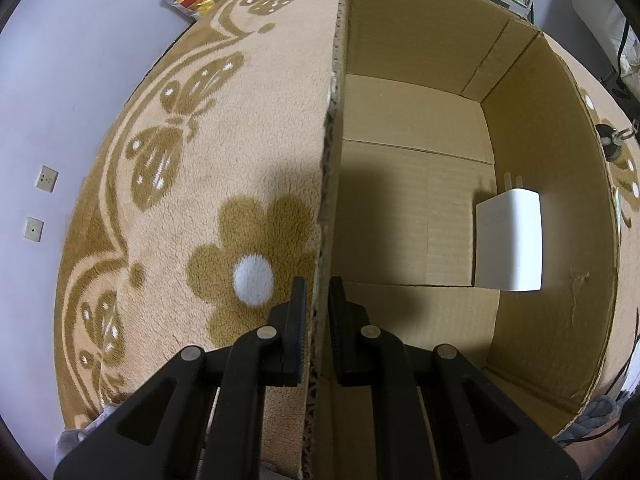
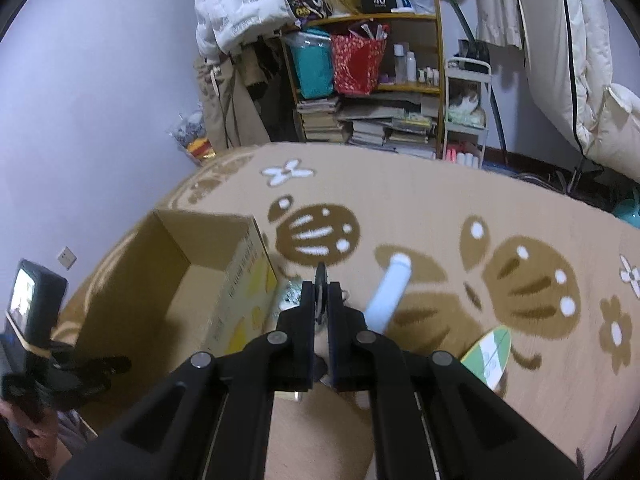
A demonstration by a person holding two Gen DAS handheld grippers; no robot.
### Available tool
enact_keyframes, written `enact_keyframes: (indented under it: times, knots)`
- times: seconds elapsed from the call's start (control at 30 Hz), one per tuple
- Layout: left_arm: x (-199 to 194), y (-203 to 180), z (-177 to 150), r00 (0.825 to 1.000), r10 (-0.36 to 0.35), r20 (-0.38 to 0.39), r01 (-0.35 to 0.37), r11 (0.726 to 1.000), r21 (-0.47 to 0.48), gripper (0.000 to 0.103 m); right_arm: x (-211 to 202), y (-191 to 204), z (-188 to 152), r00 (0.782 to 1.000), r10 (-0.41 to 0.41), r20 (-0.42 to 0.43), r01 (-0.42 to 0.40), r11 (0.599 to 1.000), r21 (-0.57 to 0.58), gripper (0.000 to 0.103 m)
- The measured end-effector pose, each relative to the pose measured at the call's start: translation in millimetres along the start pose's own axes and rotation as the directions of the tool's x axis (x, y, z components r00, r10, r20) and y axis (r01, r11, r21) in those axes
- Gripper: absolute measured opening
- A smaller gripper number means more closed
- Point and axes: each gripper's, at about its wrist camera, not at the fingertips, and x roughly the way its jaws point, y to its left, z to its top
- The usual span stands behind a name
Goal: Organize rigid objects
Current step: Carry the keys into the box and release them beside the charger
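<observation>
Lavender-walled room, tan fleece blanket (image 2: 420, 200) with brown butterflies and flowers. From the left: our left gripper (image 1: 318, 304) clamped on the near wall of the open cardboard box (image 1: 400, 40), which holds one white charger (image 1: 510, 240) by its right wall; then our right gripper (image 2: 321, 300) clenched on a thin dark disc-like piece (image 2: 321, 280), held above the blanket just right of the box. Beyond lie a pale blue tube (image 2: 390, 292) and a green-striped oval (image 2: 490, 354). We judge the piece should travel left over the rim, low, before release, box kept steady.
</observation>
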Motion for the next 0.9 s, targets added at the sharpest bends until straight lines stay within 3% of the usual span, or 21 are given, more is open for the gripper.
enact_keyframes:
  times: [0.53,0.7,0.9]
  knots:
    - [0,0,0,1.000,-0.002,-0.001,0.002,1.000,-0.003,0.010,-40,46,55,0.976,0.159,0.146,-0.154,0.987,-0.043,0.007]
    - [0,0,0,1.000,-0.008,0.000,0.008,1.000,-0.006,0.010,-33,66,52,0.972,0.205,0.118,-0.198,0.978,-0.068,0.007]
    - [0,0,0,1.000,-0.003,0.001,0.003,1.000,-0.001,0.009,-5,81,28,0.977,0.214,0.013,-0.212,0.974,-0.081,0.007]
